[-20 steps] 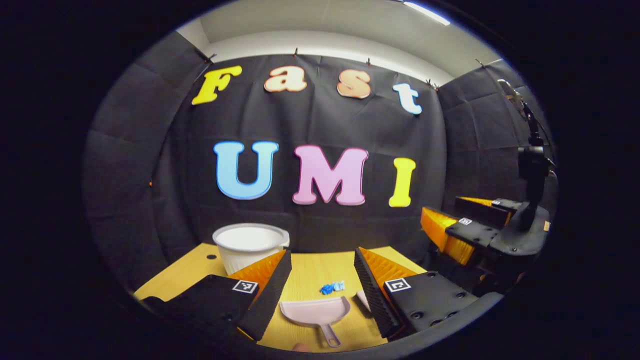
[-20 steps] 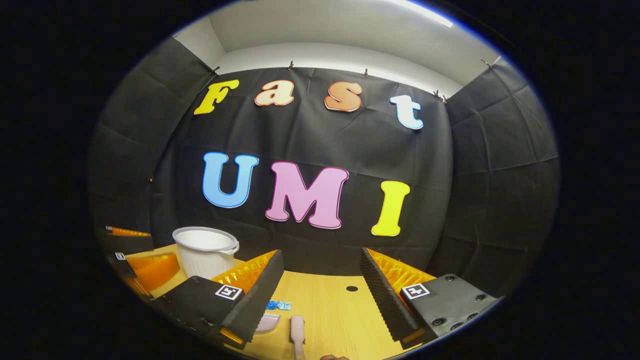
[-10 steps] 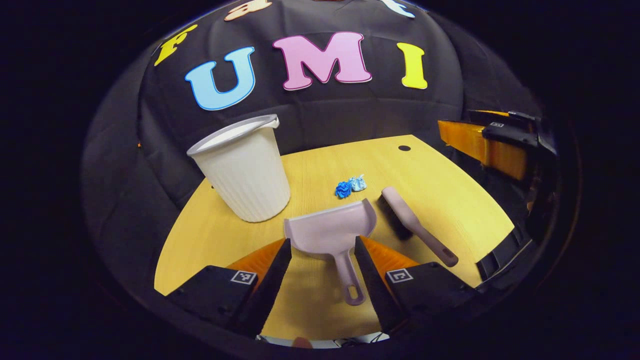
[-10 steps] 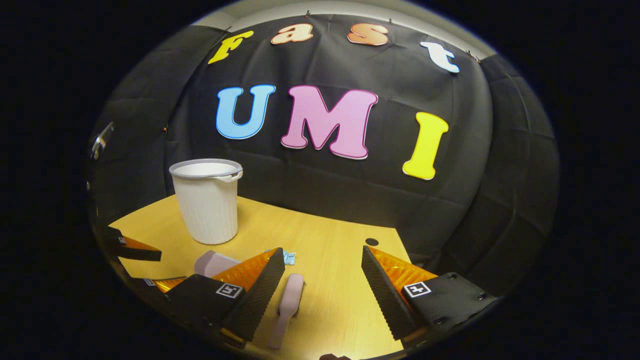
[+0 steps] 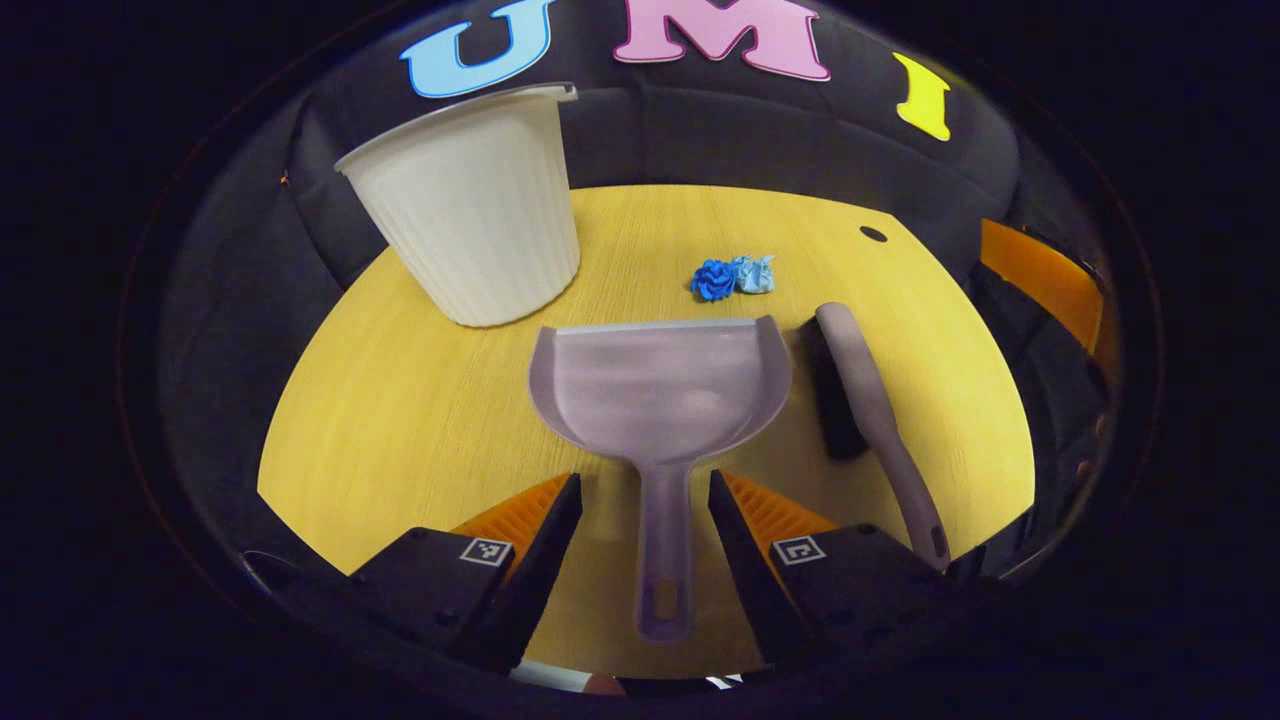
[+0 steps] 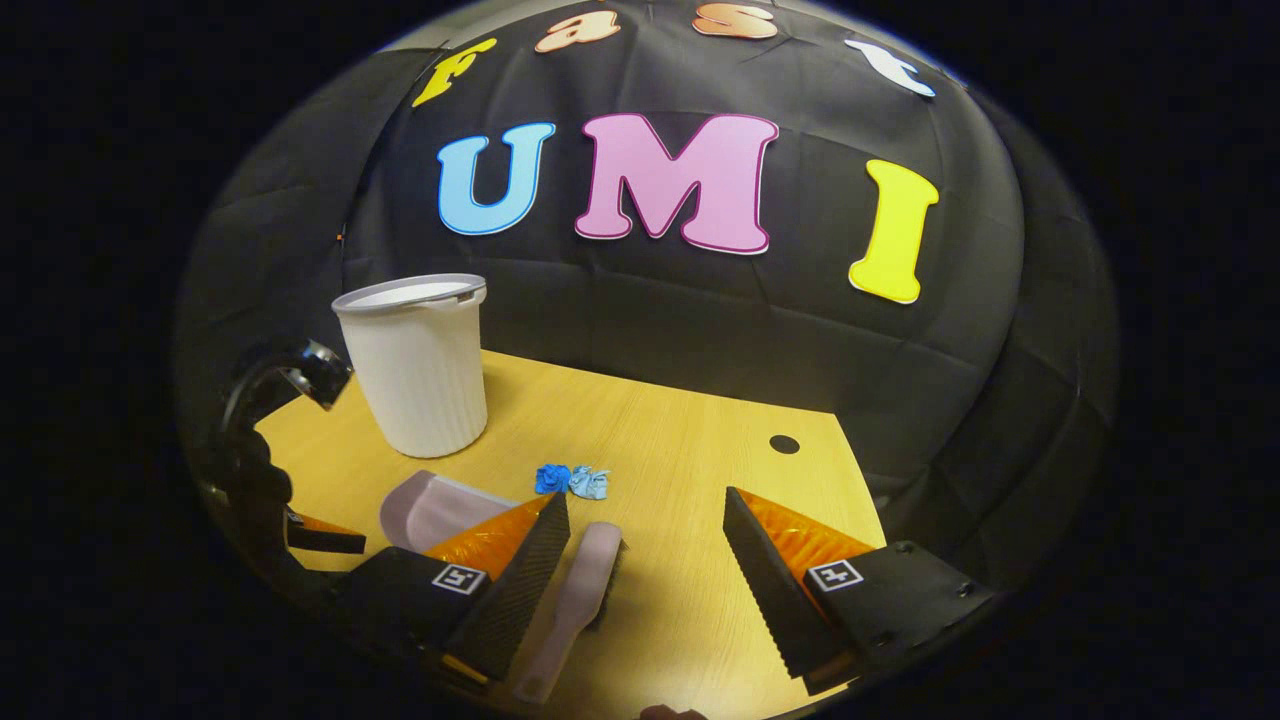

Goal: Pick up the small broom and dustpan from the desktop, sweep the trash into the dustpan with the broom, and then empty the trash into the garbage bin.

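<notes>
We are lowering the left hand-held gripper, jaws wide and empty, until the dustpan handle at frame centre sits between them; the right hand-held gripper, equally open, is nearing the broom.

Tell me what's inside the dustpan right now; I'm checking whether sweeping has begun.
The dustpan shows a bare scoop. The two blue trash wads lie on the desk beyond its front edge.
</notes>
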